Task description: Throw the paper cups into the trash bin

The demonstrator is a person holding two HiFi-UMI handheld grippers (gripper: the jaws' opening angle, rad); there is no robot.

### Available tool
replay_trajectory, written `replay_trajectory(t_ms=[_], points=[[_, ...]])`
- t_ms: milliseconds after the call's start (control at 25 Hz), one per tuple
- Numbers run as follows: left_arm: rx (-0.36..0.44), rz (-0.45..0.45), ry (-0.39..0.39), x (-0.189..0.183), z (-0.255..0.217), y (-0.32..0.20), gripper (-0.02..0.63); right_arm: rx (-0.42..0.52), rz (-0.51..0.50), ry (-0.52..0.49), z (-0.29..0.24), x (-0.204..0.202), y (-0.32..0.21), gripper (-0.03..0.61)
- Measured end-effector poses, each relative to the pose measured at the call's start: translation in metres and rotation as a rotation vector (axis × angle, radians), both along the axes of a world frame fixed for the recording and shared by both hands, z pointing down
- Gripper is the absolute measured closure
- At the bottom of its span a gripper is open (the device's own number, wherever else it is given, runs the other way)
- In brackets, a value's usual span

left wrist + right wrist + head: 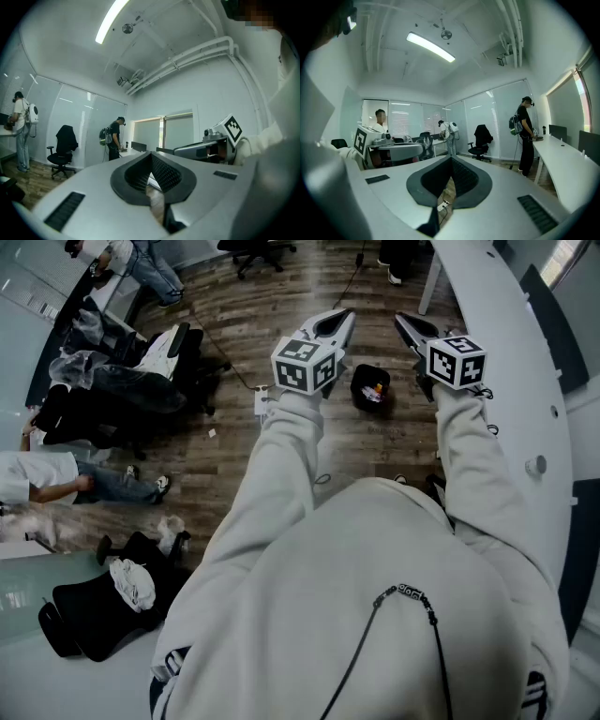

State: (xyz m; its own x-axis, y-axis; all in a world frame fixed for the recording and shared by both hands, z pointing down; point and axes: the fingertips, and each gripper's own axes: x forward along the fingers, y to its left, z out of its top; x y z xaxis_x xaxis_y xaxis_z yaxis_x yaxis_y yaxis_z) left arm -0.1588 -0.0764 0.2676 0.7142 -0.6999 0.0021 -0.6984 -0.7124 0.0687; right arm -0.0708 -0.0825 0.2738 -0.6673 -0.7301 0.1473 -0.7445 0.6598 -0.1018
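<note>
A small black trash bin (371, 388) stands on the wooden floor far below, between my two grippers in the head view. Something pale with an orange bit lies inside it; what it is I cannot tell. No paper cup shows outside the bin. My left gripper (347, 315) (151, 155) is held out level, its jaws shut with nothing between them. My right gripper (398, 319) (451, 159) is beside it, also shut and empty. Each gripper view catches the other gripper: the right one (206, 149) and the left one (396, 151).
A long white curved desk (506, 352) runs along the right. Black office chairs (178, 357) draped with clothes and bags crowd the left, and a seated person (56, 479) is there. A white power strip (261, 401) with a cable lies on the floor. Other people stand far off.
</note>
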Motion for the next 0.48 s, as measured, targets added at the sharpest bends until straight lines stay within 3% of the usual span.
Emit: replay_trajectory(t_ms=[480], points=[[0.002,0.004,-0.005,-0.006,0.003,-0.001,0.613,-0.020,-0.013,0.004,0.010,-0.013,-0.003,0.560]])
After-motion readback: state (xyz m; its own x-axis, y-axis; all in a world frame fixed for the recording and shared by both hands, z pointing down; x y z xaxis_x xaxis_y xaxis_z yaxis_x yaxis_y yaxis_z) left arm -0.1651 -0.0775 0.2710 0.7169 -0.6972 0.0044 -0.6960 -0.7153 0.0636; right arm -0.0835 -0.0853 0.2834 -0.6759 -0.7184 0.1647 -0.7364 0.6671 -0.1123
